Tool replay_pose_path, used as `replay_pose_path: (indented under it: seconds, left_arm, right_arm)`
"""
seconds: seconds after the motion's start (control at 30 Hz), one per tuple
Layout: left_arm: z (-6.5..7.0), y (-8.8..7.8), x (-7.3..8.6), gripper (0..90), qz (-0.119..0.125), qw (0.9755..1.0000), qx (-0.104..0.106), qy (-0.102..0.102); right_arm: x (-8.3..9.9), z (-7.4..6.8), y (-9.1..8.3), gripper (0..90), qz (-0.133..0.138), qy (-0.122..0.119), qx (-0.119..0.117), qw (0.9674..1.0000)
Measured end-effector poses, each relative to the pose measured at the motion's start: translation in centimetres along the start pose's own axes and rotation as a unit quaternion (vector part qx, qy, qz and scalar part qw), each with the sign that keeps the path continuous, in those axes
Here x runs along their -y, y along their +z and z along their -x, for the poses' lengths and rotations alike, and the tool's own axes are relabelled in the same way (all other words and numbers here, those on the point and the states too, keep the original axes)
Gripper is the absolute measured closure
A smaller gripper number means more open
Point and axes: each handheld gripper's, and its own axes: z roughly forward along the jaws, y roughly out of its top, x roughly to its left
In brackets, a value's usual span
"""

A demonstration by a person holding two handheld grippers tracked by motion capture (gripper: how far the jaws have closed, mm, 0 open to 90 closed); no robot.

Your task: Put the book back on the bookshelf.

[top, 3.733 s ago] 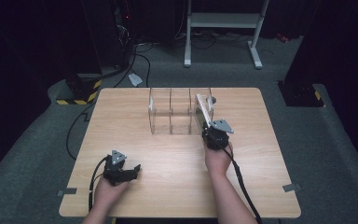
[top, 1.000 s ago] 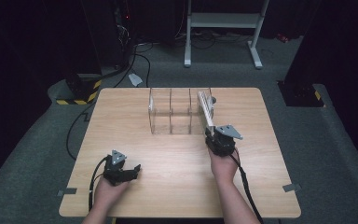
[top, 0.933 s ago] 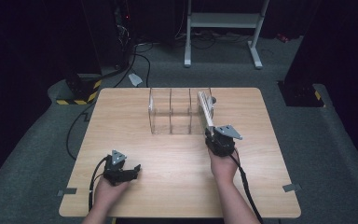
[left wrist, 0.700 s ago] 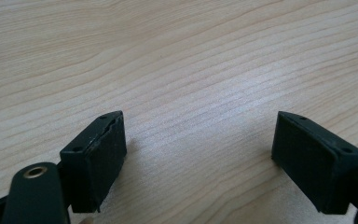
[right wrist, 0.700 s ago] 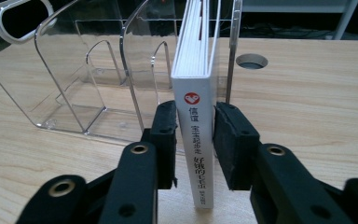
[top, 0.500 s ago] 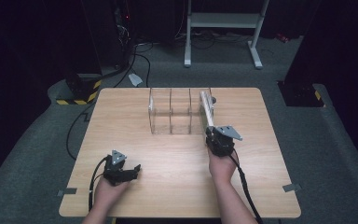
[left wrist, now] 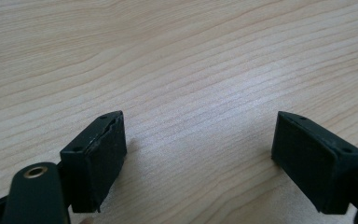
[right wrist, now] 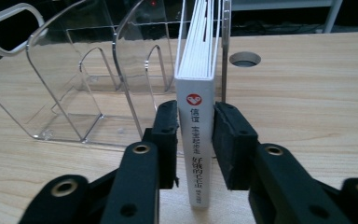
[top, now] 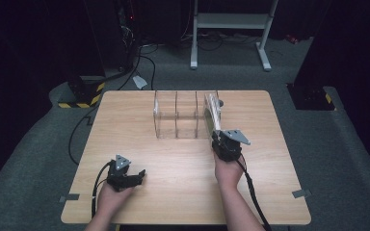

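Right gripper view | right gripper fingers narrowly parted, flanking white book spine, just eased wider; contact unclear | book upright at 12 o'clock in clear rack | left gripper fingers wide, empty over counter

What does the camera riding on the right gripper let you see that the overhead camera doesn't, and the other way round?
The right gripper view alone gives the white book's spine up close, with its red mark and printed characters, the black pads on either side of it, and the round hole in the table. The high view alone gives the left gripper, jaws apart, both forearms, the grey floor and the white stand. Both show the clear divider rack, the book standing in its end slot, and the wooden table.
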Motion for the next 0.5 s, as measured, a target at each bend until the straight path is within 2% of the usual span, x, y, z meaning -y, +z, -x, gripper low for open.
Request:
replay_pose_path:
  seconds: [0.13,0.23,0.5]
  left_arm:
    - [0.0,0.0,0.0,17.9,0.000,1.0000,0.000,0.000]
    - [0.0,0.0,0.0,18.0,0.001,1.0000,0.000,0.001]
    - [0.0,0.0,0.0,17.9,0.001,1.0000,0.000,-0.001]
  right_arm:
    - [0.2,0.2,-0.4,62.0,0.000,-0.008,-0.009,0.9999]
    - [0.5,0.4,-0.7,62.0,-0.004,-0.026,-0.018,0.9995]
    - [0.9,1.0,-1.3,70.0,-0.001,-0.040,-0.012,0.9991]
